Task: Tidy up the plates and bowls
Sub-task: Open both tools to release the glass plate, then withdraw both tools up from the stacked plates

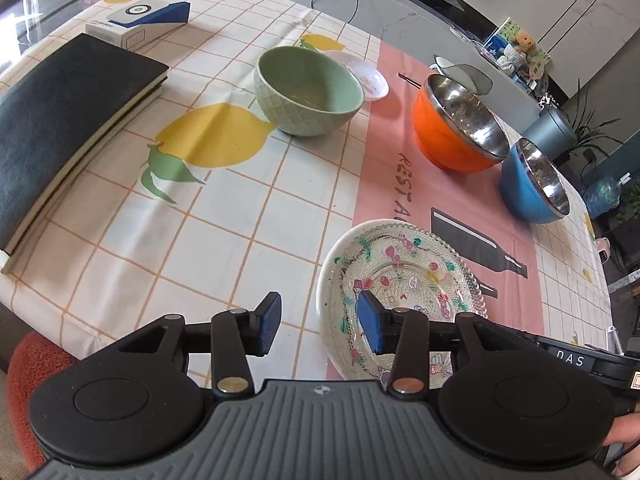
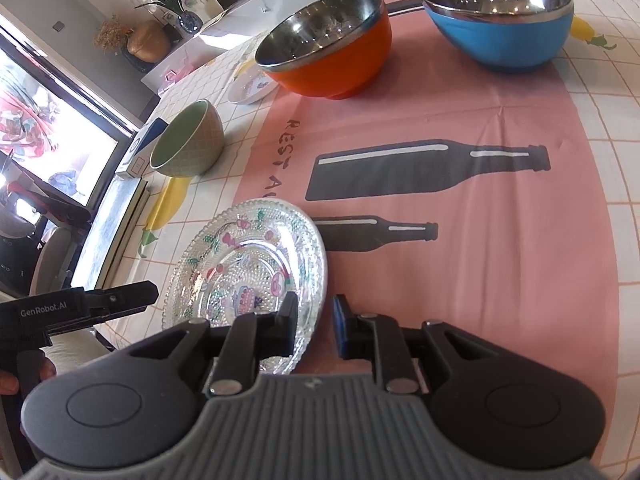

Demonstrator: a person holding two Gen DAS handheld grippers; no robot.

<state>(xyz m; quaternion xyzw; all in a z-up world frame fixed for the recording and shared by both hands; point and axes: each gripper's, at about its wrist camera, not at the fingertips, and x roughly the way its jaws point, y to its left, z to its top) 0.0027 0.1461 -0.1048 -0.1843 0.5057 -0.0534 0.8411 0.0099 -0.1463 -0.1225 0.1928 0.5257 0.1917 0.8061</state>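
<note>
Left tool (image 1: 320,308) is released, jaws wide. One blue pad hangs over the inside of the glass plate (image 1: 404,264), the other stands outside its near-left rim, so the rim lies between them. I see no pad pressing on it.

Right tool (image 2: 315,308) is also released, jaws only a little apart. They straddle the plate's near-right rim, one finger over the inside and the blue pad outside. A strip of pink cloth shows between that pad and the rim.

Plate: clear beaded glass with painted cartoon figures, flat on the table (image 1: 240,240), half on the pink panel of the cloth.

Other things, placed from the plate:
- Green bowl (image 1: 310,92): well beyond it to the left, upright.
- Small white dish (image 1: 366,76): just behind the green bowl.
- Orange bowl (image 1: 456,128): beyond it, on the pink panel, steel inside.
- Blue bowl (image 1: 532,184): beyond it to the right, just beside the orange one; whether they touch, I cannot tell.
- Black book (image 1: 68,120): far left.
- White box (image 1: 136,20): behind the book.
</note>
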